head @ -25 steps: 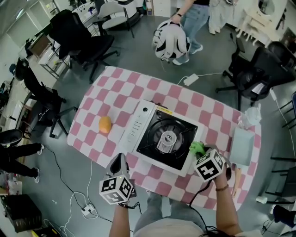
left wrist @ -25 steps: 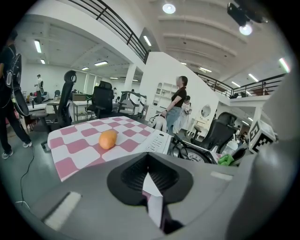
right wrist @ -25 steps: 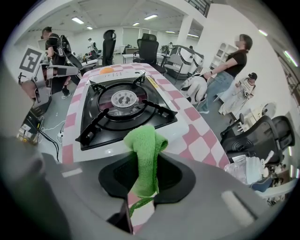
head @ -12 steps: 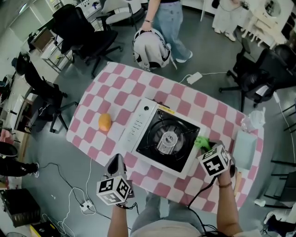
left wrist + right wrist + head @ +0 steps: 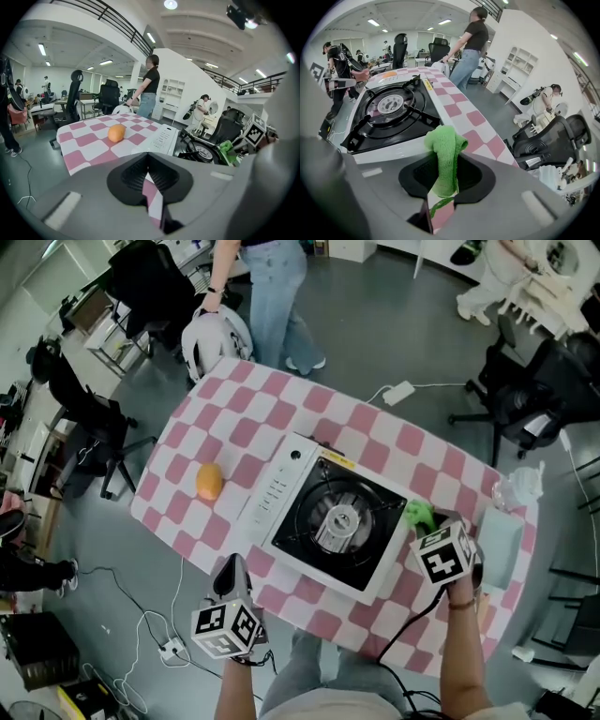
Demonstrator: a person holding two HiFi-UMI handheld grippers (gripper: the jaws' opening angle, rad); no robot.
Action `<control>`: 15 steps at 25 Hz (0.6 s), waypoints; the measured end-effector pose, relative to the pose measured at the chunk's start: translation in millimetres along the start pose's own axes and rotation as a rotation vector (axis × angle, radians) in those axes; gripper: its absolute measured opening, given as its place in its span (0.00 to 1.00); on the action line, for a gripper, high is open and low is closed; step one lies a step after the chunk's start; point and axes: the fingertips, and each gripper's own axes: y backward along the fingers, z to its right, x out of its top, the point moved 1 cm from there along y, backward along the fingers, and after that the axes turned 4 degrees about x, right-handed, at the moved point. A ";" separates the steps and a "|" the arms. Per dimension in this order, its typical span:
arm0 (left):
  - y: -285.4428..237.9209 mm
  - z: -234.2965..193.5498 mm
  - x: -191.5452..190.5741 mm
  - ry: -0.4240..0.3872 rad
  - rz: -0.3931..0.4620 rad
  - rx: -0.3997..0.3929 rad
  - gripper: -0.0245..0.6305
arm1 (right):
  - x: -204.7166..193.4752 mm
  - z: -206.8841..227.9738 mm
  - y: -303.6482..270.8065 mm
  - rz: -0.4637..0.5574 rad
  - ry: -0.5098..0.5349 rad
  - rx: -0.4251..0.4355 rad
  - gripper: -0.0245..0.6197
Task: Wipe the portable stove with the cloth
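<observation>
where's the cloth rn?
The green cloth is pinched in the right gripper. In the head view it sits at the right edge of the portable stove, on the right half of the checkered table.

The white portable stove (image 5: 328, 517), black burner top, sat flat. The bunched green cloth (image 5: 419, 515), clamped in the right gripper (image 5: 440, 185), stood at its 3 o'clock edge.

stove (image 5: 328, 519) central, orange (image 5: 209, 481) left, gap between
</observation>
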 end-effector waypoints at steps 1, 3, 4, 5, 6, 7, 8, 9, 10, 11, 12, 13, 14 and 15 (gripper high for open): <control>0.9 -0.3 -1.1 0.000 -0.002 0.003 0.04 | 0.8 3.2 -1.3 0.000 0.007 -0.011 0.18; 2.9 -2.2 -2.8 0.002 -0.003 0.013 0.04 | 2.7 8.8 -3.6 0.002 0.018 -0.030 0.18; 3.9 -3.6 -3.5 0.004 -0.003 0.018 0.04 | 4.0 11.4 -4.6 0.005 0.022 -0.038 0.18; 5.1 -5.3 -4.0 0.006 -0.003 0.023 0.04 | 5.4 14.1 -5.5 0.007 0.026 -0.045 0.18; 6.2 -6.9 -4.4 0.008 -0.003 0.028 0.04 | 6.8 16.7 -6.3 0.010 0.030 -0.054 0.18; 7.4 -8.2 -4.9 0.009 -0.003 0.033 0.04 | 8.2 19.3 -6.9 0.012 0.034 -0.064 0.18; 8.6 -9.3 -5.4 0.009 -0.004 0.036 0.04 | 9.6 21.7 -7.5 0.014 0.040 -0.074 0.18; 9.6 -10.1 -5.8 0.010 -0.004 0.039 0.04 | 10.8 23.6 -7.9 0.015 0.047 -0.085 0.18; 10.5 -10.7 -6.1 0.011 -0.003 0.041 0.04 | 11.7 25.2 -8.1 0.015 0.052 -0.094 0.18; 11.2 -11.0 -6.3 0.012 -0.002 0.043 0.04 | 12.2 26.3 -8.1 0.015 0.055 -0.101 0.18; 11.9 -11.2 -6.4 0.013 -0.001 0.043 0.04 | 12.3 26.9 -8.0 0.015 0.054 -0.105 0.18; 12.5 -11.3 -6.5 0.013 -0.001 0.044 0.04 | 12.2 27.3 -8.1 0.016 0.051 -0.105 0.18; 13.1 -11.5 -6.4 0.013 -0.001 0.044 0.04 | 12.2 27.4 -8.5 0.020 0.048 -0.104 0.18; 13.6 -11.5 -6.1 0.012 0.000 0.044 0.04 | 12.2 27.6 -8.7 0.023 0.045 -0.102 0.18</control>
